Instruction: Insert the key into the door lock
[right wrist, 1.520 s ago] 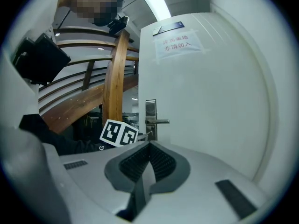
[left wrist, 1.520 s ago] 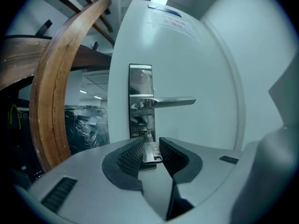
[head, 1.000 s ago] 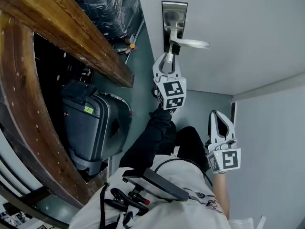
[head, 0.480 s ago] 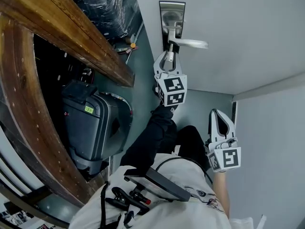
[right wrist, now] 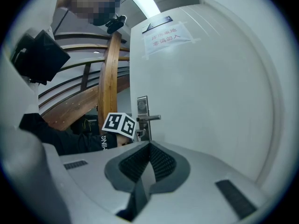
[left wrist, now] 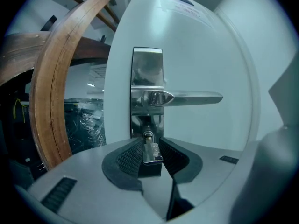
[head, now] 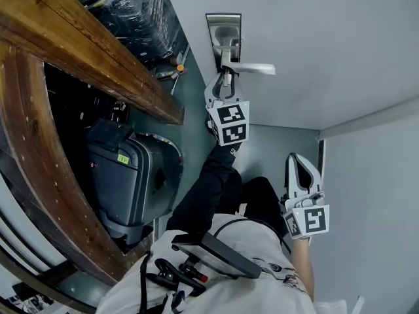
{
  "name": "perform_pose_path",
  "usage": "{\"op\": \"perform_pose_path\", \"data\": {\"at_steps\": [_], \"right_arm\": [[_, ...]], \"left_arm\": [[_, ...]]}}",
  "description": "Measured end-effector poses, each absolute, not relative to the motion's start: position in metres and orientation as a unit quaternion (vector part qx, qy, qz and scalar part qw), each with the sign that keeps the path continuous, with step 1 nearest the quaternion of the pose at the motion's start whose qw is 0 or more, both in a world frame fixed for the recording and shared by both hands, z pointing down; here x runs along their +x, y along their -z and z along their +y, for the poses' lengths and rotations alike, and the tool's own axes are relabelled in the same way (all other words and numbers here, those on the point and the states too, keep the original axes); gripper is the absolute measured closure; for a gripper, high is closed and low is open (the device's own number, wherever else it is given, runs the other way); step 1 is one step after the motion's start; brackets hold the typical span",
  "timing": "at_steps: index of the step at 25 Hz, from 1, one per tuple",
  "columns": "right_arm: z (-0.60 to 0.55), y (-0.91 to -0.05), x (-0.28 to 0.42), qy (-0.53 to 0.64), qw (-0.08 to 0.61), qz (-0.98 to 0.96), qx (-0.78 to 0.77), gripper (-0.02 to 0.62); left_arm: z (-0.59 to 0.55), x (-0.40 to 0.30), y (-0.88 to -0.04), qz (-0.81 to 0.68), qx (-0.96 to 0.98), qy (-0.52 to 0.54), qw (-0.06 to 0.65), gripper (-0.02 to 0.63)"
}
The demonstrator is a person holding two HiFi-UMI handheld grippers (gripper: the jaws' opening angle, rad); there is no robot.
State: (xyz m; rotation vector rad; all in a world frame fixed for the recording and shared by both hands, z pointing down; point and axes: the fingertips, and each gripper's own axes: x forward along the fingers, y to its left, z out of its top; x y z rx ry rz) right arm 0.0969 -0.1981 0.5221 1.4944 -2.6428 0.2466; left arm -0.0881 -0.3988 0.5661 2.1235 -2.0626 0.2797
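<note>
A steel lock plate (left wrist: 147,78) with a lever handle (left wrist: 191,98) is on the white door. Its keyhole (left wrist: 147,136) sits just below the handle. My left gripper (left wrist: 150,155) is shut on a silver key (left wrist: 151,152), held upright between the ribbed pads, its brass blade reaching into the keyhole. In the head view the left gripper (head: 224,82) points at the lock plate (head: 223,30) under the handle (head: 252,69). My right gripper (head: 301,172) hangs back near the door's lower right, shut and empty; its pads (right wrist: 161,160) meet in the right gripper view.
A curved wooden stair rail (head: 78,51) runs along the left of the door. Below it stands a dark suitcase (head: 131,175), with plastic-wrapped goods (head: 131,8) beyond. A paper notice (right wrist: 166,34) is taped high on the door. A black device (head: 216,254) hangs at the person's chest.
The left gripper has rolled slightly and edged a little nearer the lock plate, key still in its pads. The right gripper has kept still.
</note>
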Motion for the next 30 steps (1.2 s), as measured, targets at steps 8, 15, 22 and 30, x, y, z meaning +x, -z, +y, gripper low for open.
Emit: {"op": "perform_pose_path", "data": {"at_steps": [8, 15, 22, 30], "right_arm": [[-0.196, -0.528, 0.107, -0.089, 0.044, -0.858, 0.503, 0.589], [-0.203, -0.447, 0.088, -0.079, 0.03, -0.868, 0.49, 0.588], [-0.229, -0.352, 0.08, -0.035, -0.004, -0.871, 0.491, 0.589], [-0.239, -0.324, 0.087, -0.036, -0.017, -0.86, 0.509, 0.589]], "left_arm": [[-0.418, -0.091, -0.566, -0.685, 0.719, -0.096, 0.067, 0.488], [-0.287, -0.067, -0.52, -0.633, 0.764, -0.1, 0.081, 0.475], [-0.242, -0.027, -0.417, -0.592, 0.799, -0.091, 0.055, 0.603], [-0.254, -0.031, -0.363, -0.606, 0.792, -0.066, 0.027, 0.603]]}}
